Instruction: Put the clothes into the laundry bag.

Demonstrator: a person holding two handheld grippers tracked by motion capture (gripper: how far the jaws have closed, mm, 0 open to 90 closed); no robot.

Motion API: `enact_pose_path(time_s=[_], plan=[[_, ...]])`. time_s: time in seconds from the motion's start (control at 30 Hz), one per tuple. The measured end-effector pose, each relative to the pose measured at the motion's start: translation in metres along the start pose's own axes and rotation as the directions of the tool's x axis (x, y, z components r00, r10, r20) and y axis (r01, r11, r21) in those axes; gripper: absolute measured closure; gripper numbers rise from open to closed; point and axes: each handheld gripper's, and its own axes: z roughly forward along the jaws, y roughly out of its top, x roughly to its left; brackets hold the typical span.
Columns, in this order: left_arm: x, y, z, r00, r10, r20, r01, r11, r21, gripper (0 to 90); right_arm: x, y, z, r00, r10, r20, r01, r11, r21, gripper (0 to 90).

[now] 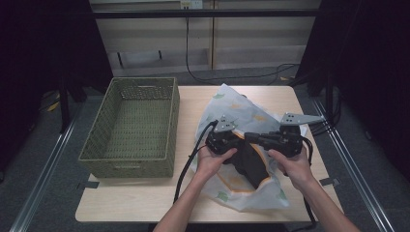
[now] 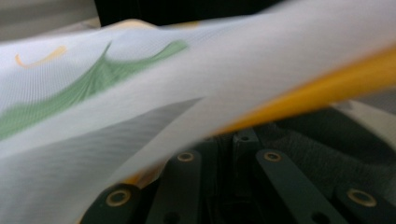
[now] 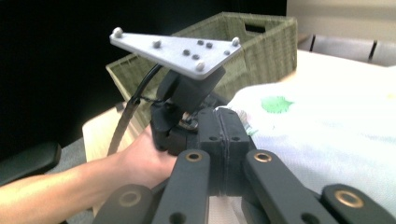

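Observation:
A white cloth (image 1: 241,113) printed with green leaves and orange lines lies crumpled on the table's right half. Both hands hold their grippers close together just above it, tips facing each other. My left gripper (image 1: 243,140) is shut, and the cloth (image 2: 140,93) drapes over its jaws, its orange edge running in between them. My right gripper (image 3: 223,116) is shut too, a bit of white cloth showing at its tips. A dark fold (image 1: 252,166) hangs below the two grippers. The left gripper's grey plate (image 3: 180,51) stands right in front of the right one.
A green woven basket (image 1: 130,159) stands on the table's left half, a short way from the cloth. The wooden table (image 1: 145,203) has bare room along its front edge. Black cables trail from both grippers toward the person.

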Motion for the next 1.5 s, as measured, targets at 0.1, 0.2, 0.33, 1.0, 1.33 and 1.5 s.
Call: enact_pose_path(time_s=[0.1,0.2,0.33,1.0,1.33,1.5], plan=[[0.0,-0.006,0.006,1.0,0.003,-0.007,-0.003,0.9996,0.027,84.2,-0.002,-0.007,-0.001,0.9999,0.005,0.013,-0.005,1.0,0.015,90.0],[0.002,-0.023,0.021,0.9998,-0.004,-0.021,0.006,0.9968,0.079,83.9,-0.006,-0.022,0.0,0.9995,0.02,0.023,-0.021,0.999,0.049,90.0],[0.004,-0.028,0.023,0.9997,0.002,-0.025,0.0,0.9955,0.094,82.4,-0.008,-0.025,0.002,0.9996,0.023,0.017,-0.024,0.998,0.055,90.0],[-0.016,-0.06,-0.08,0.9989,-0.028,-0.038,0.027,0.9993,-0.027,45.3,-0.01,-0.039,0.015,0.9995,0.027,0.019,-0.029,0.994,0.109,90.0],[-0.021,-0.087,-0.074,0.9993,0.037,-0.01,-0.034,0.9771,0.21,60.2,0.006,-0.039,0.025,0.999,-0.004,-0.045,0.01,0.991,0.13,90.0],[-0.024,-0.098,-0.059,0.9977,0.068,-0.002,-0.065,0.9597,0.273,63.9,0.019,-0.043,0.035,0.9929,0.001,-0.119,0.017,0.989,0.15,90.0]])
